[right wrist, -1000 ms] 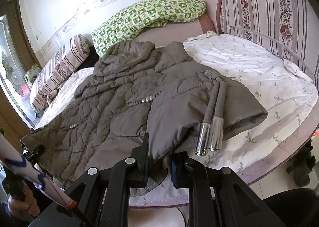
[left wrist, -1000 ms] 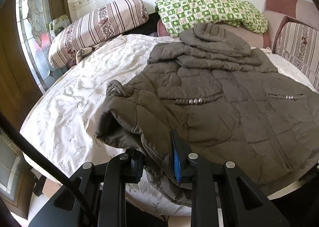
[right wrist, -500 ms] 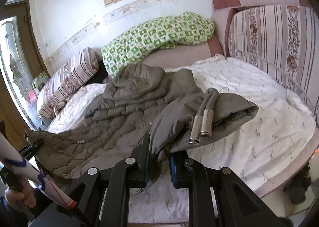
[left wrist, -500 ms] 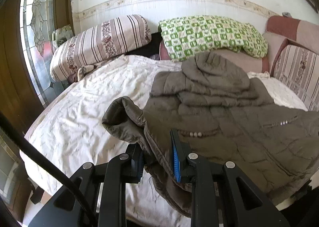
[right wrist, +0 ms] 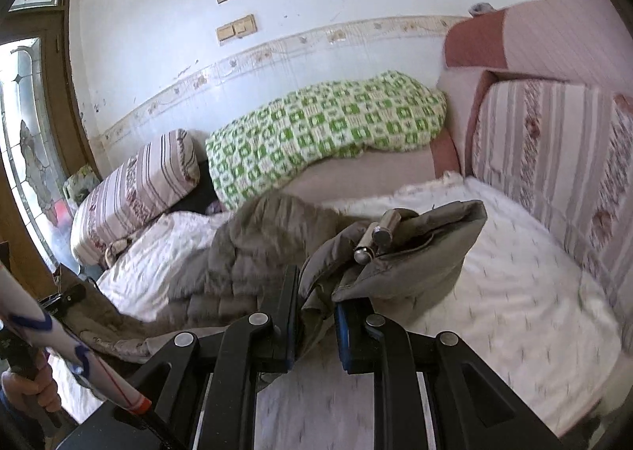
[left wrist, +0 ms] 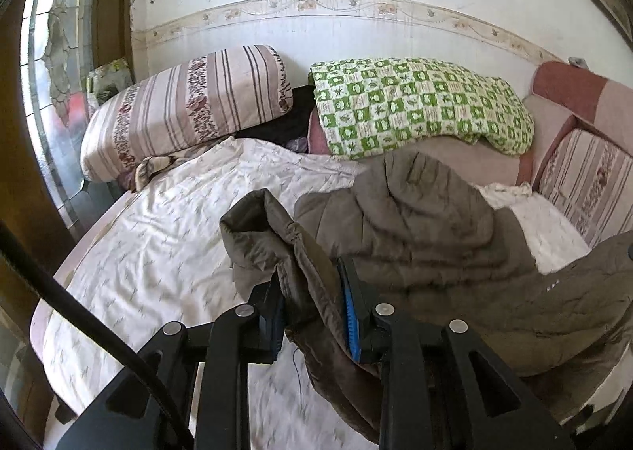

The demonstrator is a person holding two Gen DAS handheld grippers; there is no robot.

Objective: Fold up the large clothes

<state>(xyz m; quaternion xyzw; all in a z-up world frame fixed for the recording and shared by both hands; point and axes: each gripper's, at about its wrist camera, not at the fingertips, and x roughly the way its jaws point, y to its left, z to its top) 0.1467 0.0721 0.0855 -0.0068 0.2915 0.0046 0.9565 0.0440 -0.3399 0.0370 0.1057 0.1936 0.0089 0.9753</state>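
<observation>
- Above the bed (left wrist: 150, 252), my left gripper (left wrist: 312, 315) is clamped on the quilted coat (left wrist: 427, 236) hem.
- My right gripper (right wrist: 314, 321) is clamped on its other corner, lifted.

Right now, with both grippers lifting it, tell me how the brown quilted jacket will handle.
Probably floppy: the jacket sags between the left gripper and right gripper. Likely bulky yet light, given its puffy quilting. The metal toggles may swing.

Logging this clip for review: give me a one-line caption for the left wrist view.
Left gripper jaws clamp the olive padded jacket, lifting its hem above the white bedsheet.
</observation>
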